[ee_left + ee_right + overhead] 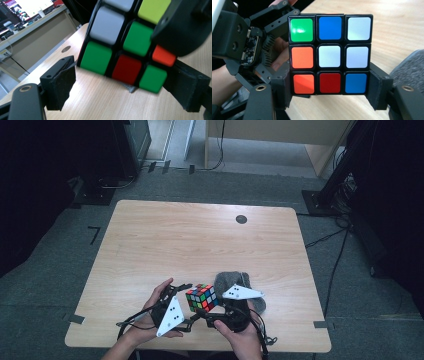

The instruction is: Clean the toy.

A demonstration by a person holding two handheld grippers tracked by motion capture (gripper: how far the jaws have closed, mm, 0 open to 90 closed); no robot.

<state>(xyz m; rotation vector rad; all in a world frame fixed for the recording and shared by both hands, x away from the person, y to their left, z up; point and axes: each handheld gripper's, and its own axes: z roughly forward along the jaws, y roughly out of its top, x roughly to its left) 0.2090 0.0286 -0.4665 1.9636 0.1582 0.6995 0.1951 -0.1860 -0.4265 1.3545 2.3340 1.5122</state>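
Your right gripper has its jaws clamped on the bottom layer of the puzzle cube, one pad pressed on each side of that layer. In the right gripper view the cube sits square, with a face toward the camera that has a white centre, a green tile at the upper left and a row of orange, red and blue at the bottom. A cube has no long axis; in the high view it is lifted off the tabletop near the front edge, tilted, with one corner toward you.

Your left gripper is partly open, its jaws standing around the lower left part of the cube. The one pad is clear of the cube; whether the other pad touches it, you cannot tell from here. The face toward that camera shows green, red, grey and yellow tiles, slanted.

A grey cloth lies on the tabletop just behind your right gripper, near the cube.
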